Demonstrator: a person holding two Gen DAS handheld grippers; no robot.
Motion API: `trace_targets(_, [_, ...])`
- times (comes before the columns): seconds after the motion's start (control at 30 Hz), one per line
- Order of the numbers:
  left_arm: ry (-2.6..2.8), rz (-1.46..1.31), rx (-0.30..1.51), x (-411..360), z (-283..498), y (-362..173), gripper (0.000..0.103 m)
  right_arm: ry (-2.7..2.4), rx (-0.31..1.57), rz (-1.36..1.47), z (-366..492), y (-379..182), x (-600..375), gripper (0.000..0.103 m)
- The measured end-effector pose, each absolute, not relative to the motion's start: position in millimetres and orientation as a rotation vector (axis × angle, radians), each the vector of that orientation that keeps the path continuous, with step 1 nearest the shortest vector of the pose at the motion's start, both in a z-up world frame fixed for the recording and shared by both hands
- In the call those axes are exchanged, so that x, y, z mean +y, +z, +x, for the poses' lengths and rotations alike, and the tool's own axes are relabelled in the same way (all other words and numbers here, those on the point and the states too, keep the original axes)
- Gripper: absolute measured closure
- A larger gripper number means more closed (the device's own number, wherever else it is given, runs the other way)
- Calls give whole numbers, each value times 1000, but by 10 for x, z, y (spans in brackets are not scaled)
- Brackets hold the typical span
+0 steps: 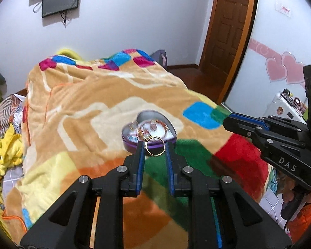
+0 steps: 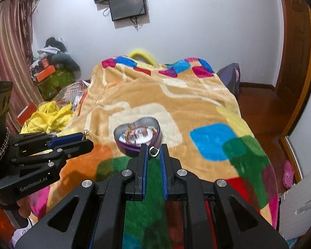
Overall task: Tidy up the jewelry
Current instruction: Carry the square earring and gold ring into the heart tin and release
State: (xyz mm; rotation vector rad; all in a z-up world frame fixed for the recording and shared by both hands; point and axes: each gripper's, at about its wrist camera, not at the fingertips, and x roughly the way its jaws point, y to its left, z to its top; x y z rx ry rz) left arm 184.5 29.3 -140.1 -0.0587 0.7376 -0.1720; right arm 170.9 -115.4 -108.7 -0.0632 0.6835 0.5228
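Observation:
A heart-shaped purple tin (image 1: 149, 130) lies open on the blanket; it also shows in the right wrist view (image 2: 137, 137). My left gripper (image 1: 154, 146) is shut on a gold ring (image 1: 154, 147) with a pale stone, held just in front of the tin. In the right wrist view the left gripper (image 2: 86, 139) is at the left with the gold ring (image 2: 86, 133) at its tips. My right gripper (image 2: 153, 151) is shut on a small silver ring (image 2: 153, 151), close to the tin's near edge. In the left wrist view the right gripper (image 1: 230, 121) is to the right of the tin.
A colourful patchwork blanket (image 2: 176, 95) covers the bed. Yellow clothes (image 2: 49, 118) lie at the bed's left. Boxes and clutter (image 2: 51, 72) stand by the curtain. A wooden door (image 1: 228, 25) and wood floor are at the right. Screens (image 2: 127, 4) hang on the far wall.

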Motion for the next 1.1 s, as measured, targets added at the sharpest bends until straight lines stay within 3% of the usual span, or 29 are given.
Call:
trace_targets(0.5, [-163, -76, 687, 476, 2150, -1302, 85, 562, 650, -49, 1952, -1047, -945, 93])
trace_targets(1.1, [-195, -79, 808, 525, 2652, -1797, 85, 632, 768, -90, 2367, -1427, -680, 93])
